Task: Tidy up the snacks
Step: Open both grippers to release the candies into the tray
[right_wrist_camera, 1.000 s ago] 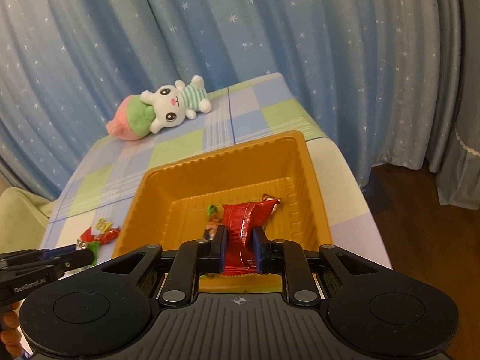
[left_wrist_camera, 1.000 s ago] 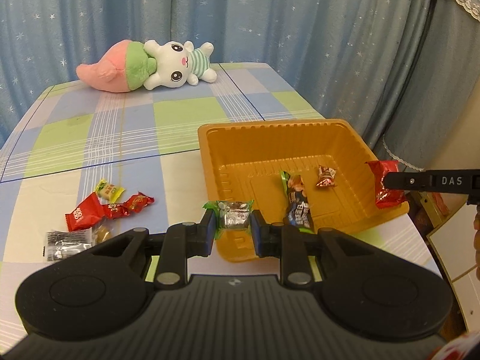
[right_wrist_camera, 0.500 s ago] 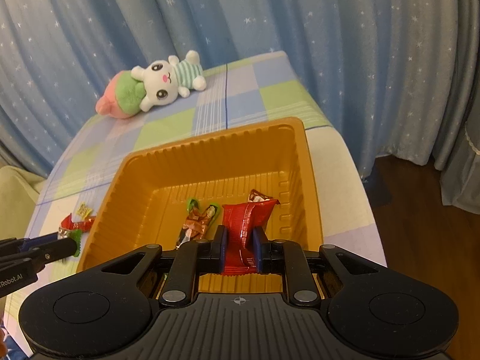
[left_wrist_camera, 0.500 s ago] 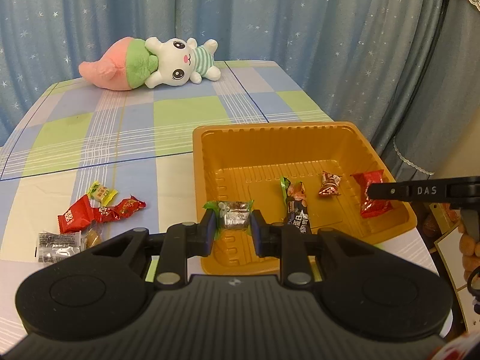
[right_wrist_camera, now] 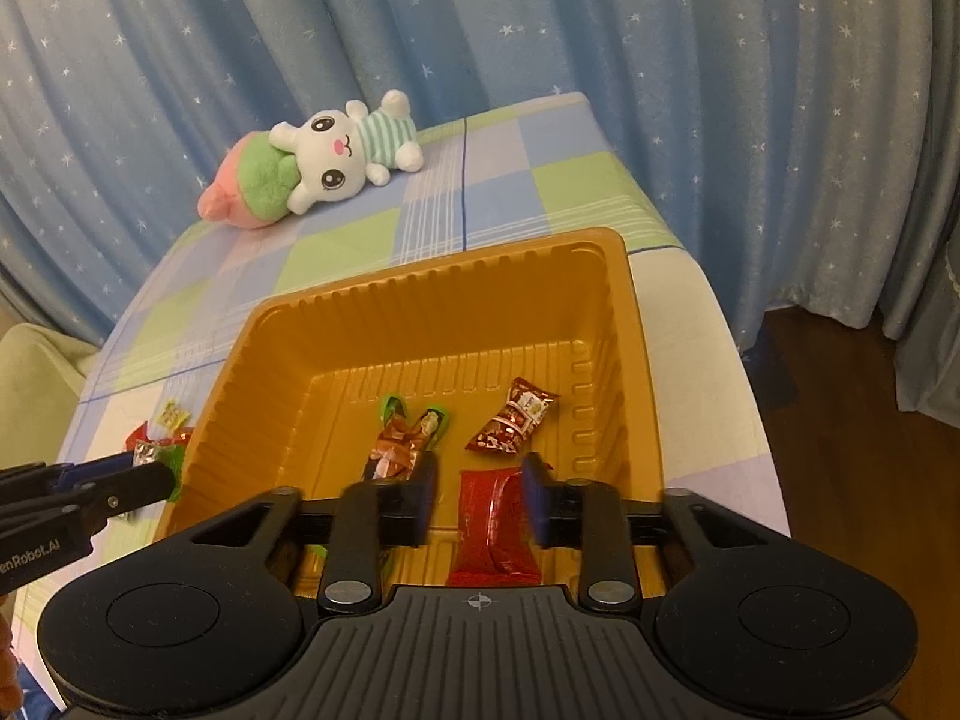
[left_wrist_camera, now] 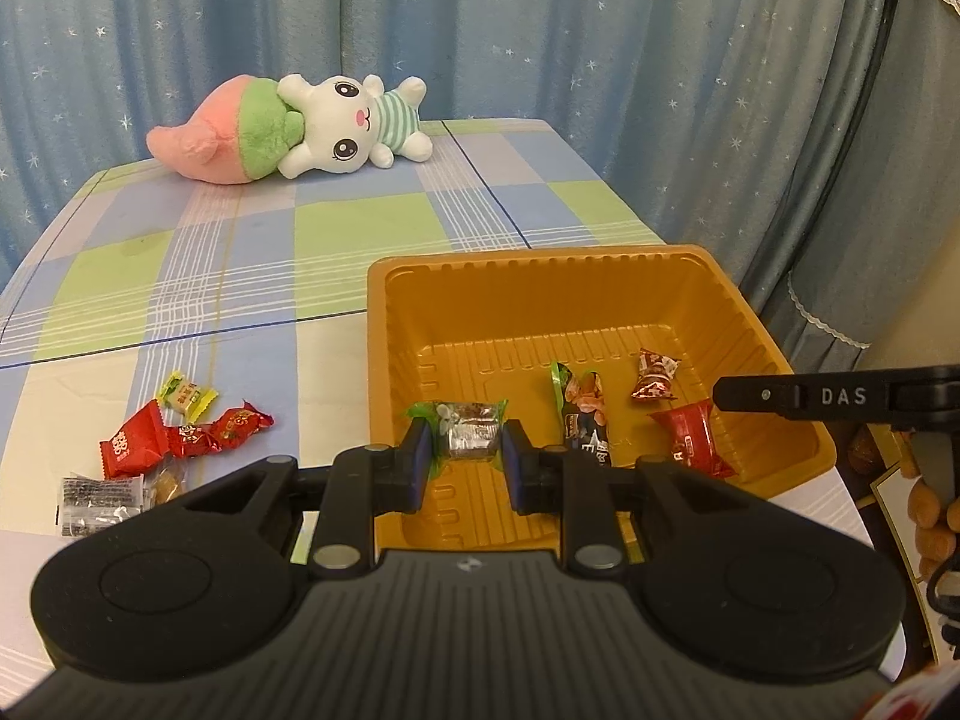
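An orange tray point(left_wrist_camera: 540, 276) sits on the checked tablecloth; it also shows in the right wrist view point(right_wrist_camera: 432, 312). My left gripper point(left_wrist_camera: 465, 459) is shut on a silver candy with green ends point(left_wrist_camera: 471, 435), just above the tray's near left rim. My right gripper point(right_wrist_camera: 479, 495) is open over the tray's near side. A red packet point(right_wrist_camera: 489, 525) lies in the tray between its fingers, free of them; it also shows in the left wrist view point(left_wrist_camera: 690, 438). A long dark snack point(right_wrist_camera: 399, 441) and a small brown candy point(right_wrist_camera: 510, 417) lie in the tray.
Several loose candies lie on the cloth left of the tray: a red packet point(left_wrist_camera: 129, 441), a red twist candy point(left_wrist_camera: 225, 429), a yellow one point(left_wrist_camera: 186, 393), a silver one point(left_wrist_camera: 96, 495). A plush rabbit point(left_wrist_camera: 288, 126) lies at the far edge. Blue curtains hang behind.
My right gripper has opened and let the red packet drop into the tray. My left gripper has moved with the silver candy towards the tray's near left rim.
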